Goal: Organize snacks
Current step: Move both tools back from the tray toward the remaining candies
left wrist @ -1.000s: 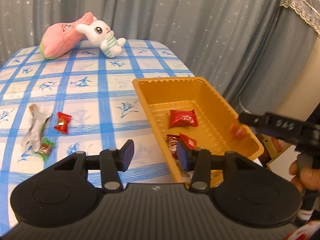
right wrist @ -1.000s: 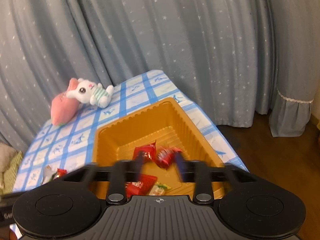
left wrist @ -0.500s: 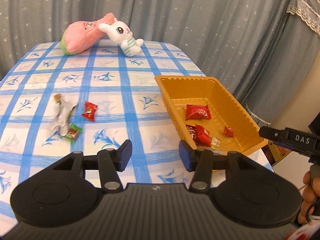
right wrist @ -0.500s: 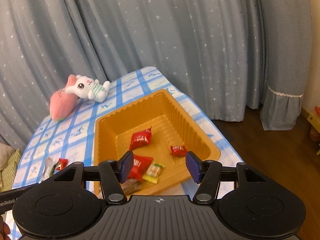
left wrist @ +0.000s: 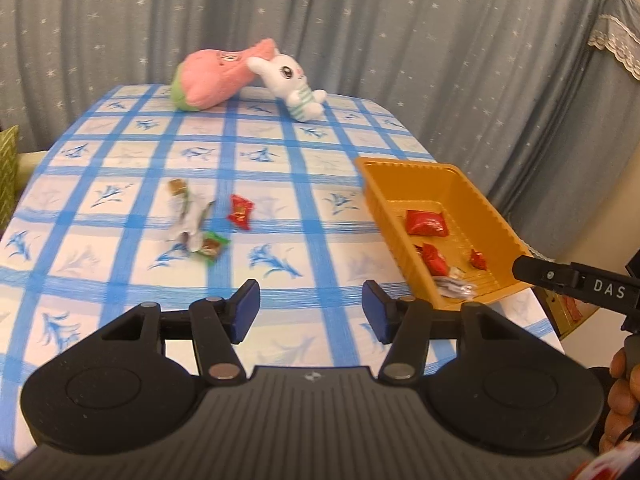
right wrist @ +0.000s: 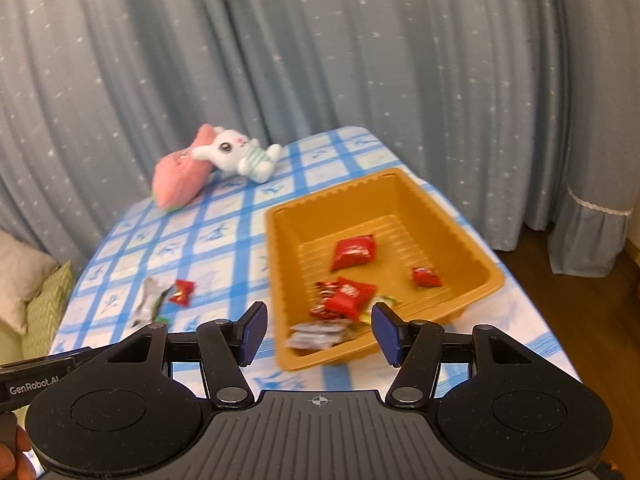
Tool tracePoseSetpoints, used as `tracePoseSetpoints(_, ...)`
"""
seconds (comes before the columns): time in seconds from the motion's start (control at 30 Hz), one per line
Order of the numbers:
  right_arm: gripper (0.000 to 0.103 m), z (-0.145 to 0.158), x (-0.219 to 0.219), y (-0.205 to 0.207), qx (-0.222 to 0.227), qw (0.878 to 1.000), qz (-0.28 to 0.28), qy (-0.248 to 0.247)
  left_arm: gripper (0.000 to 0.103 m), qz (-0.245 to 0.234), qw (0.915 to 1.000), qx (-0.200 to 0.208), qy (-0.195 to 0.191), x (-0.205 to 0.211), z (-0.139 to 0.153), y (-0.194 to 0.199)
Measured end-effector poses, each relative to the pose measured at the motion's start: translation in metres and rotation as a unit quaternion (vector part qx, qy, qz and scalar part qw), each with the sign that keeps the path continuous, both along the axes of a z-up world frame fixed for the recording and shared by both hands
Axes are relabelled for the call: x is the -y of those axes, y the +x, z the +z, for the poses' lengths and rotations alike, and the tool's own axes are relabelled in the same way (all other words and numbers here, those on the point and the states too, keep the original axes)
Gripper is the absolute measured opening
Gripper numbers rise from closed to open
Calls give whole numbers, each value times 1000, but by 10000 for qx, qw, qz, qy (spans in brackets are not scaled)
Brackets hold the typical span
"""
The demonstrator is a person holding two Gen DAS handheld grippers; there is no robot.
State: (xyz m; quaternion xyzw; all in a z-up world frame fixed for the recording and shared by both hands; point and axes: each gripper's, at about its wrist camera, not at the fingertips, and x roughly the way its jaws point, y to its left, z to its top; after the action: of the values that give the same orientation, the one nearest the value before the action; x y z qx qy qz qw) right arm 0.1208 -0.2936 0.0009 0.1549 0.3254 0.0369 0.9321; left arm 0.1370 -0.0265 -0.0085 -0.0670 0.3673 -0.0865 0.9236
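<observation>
**On the desk's right edge, the tray has gained a candy — three snacks remain outside**

Inside the orange tray (right wrist: 472, 240) lie several red packets, a small red candy (right wrist: 426, 277) apart from the rest near the right wall, and a silvery wrapper at the near end. A second ago a red candy was blurred between the right gripper's jaws above the tray; now it rests on the ribbed floor, so that drop looks finished. Both grippers have pulled back since then, the tray shrinking in each view.

The tray is a long rectangle — its long axis runs from the near desk edge away toward the curtain (left wrist: 400, 40), angled a little left in the left wrist view. Its near corner hangs close to the edge of the desk (left wrist: 280, 152).

Left of it, well apart, sit the loose snacks: a red candy (left wrist: 241, 212), a green-wrapped candy (left wrist: 212, 245) and a silvery wrapper (left wrist: 185, 216) touching the green one. These are probably next.

The left gripper (left wrist: 310, 312) has empty jaws that are opening. The right gripper (right wrist: 318, 334) has its jaws apart, nothing between them. Two plush toys (left wrist: 240, 76) lie at the far end.
</observation>
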Motion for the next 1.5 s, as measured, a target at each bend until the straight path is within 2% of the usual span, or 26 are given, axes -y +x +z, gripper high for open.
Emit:
tracePoseSetpoints(0.3, 58, 4, -31, -3, -3, 9995, 313, -97, 54, 313, 9995, 65, -34, -32, 5, -11)
tracePoseSetpoints(0.77, 58, 1, -60, 0, -19, 9980, 601, -186, 54, 634, 9979, 120, -29, -66, 6, -7)
tracePoseSetpoints(1.5, 58, -20, -106, 33, -174, 9948, 969, -255, 54, 566, 9981, -106, 205, -102, -16, 38)
